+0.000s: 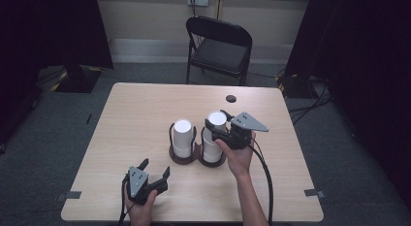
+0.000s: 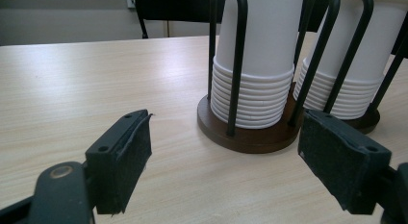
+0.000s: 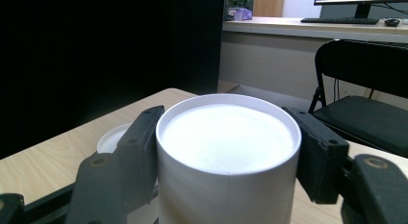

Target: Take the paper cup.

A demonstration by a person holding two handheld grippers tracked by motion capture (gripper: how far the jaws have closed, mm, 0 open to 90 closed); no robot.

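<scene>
Two stacks of upturned white paper cups stand in a dark round-based holder (image 1: pixel 183 159) with black wire rods, mid-table. My right gripper (image 1: pixel 216 118) is at the top of the right stack (image 1: pixel 212 147). In the right gripper view its jaws press both sides of the top cup (image 3: pixel 226 137), and the gripper (image 3: pixel 226 113) is shut on it. The left stack (image 1: pixel 182 137) stands free, and its top (image 3: pixel 111 137) peeks out behind the left jaw. My left gripper (image 1: pixel 155 166) rests open near the table's front edge. It points at the holder base (image 2: pixel 250 137) with nothing between its pads (image 2: pixel 132 156).
The light wooden table (image 1: pixel 135 114) has a small round hole (image 1: pixel 231 98) near its far edge. A black folding chair (image 1: pixel 220 46) stands beyond the table. Cables lie on the floor at the right (image 1: pixel 310 102). Dark curtains hang on both sides.
</scene>
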